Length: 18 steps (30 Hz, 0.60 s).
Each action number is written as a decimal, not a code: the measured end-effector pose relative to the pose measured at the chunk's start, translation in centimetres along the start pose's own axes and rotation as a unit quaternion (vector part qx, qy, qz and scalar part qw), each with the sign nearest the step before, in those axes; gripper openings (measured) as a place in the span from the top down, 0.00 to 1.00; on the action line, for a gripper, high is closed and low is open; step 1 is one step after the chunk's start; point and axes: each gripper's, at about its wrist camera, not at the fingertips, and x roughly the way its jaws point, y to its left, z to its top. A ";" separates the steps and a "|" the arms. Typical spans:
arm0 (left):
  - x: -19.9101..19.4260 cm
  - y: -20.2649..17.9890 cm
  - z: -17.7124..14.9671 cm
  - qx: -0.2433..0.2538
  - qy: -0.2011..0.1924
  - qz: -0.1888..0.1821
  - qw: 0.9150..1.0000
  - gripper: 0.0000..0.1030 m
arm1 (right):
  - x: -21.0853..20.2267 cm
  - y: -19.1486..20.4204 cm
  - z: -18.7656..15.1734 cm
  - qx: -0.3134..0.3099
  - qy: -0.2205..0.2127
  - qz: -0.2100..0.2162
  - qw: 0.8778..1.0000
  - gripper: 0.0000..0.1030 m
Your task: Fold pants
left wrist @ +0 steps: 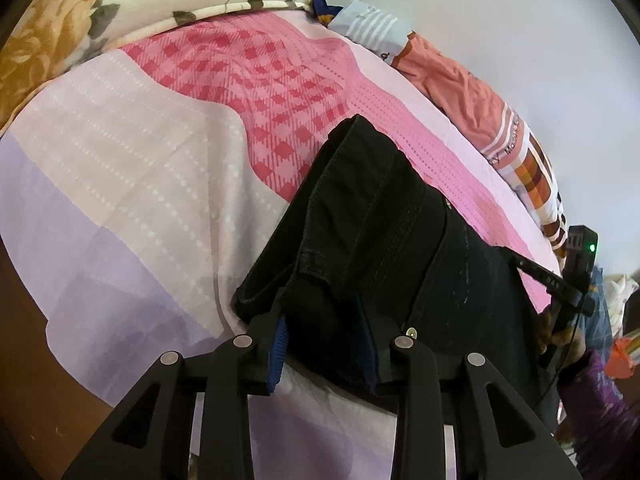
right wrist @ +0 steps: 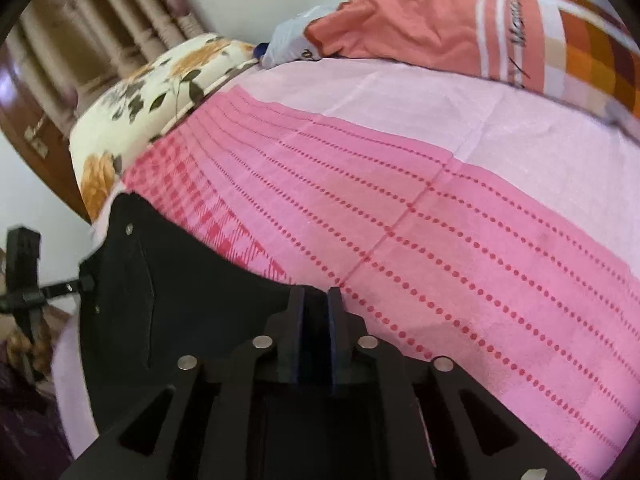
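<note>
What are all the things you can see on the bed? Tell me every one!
Pants: one pair, black, bunched on the near part of the bed, held at two spots by both tongs.
Bedsheet: one, pink, red-checked and lilac patches, covering the bed.
Floral pillow: one, cream with orange flowers, at the head of the bed.
Orange blanket: one, orange with white stripes and checks, along the wall side.
Light blue cloth: one, white-striped, between pillow and blanket.
Headboard: one, brown wood, behind the pillow.
Left tongs: black, blue pads, gripping a thick fold of pants.
Right tongs: black, nearly closed on the pants' edge.
</note>
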 end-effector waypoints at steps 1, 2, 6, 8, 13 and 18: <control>0.0 0.0 0.0 -0.002 0.002 -0.001 1.000 0.67 | 0.0 -0.4 0.1 0.012 -0.001 0.009 1.000 0.85; 0.0 0.0 0.2 -0.004 0.006 -0.003 1.000 0.67 | -0.1 -1.3 0.1 0.038 -0.003 0.029 0.999 0.83; -0.3 0.6 0.6 -0.010 0.011 -0.027 1.000 0.66 | -1.2 -3.8 0.2 0.109 -0.028 0.055 0.992 0.66; -0.4 0.7 0.8 -0.004 0.010 -0.031 0.999 0.66 | -3.2 -5.6 0.1 0.165 -0.075 0.043 0.983 0.63; -1.9 -0.2 1.3 0.034 -0.018 0.022 0.999 0.49 | -12.2 -8.2 -4.4 0.266 -0.192 0.081 0.941 0.62; -4.1 0.2 2.6 0.044 -0.076 0.065 0.994 0.39 | -22.3 -9.1 -15.8 0.327 -0.255 0.048 0.908 0.51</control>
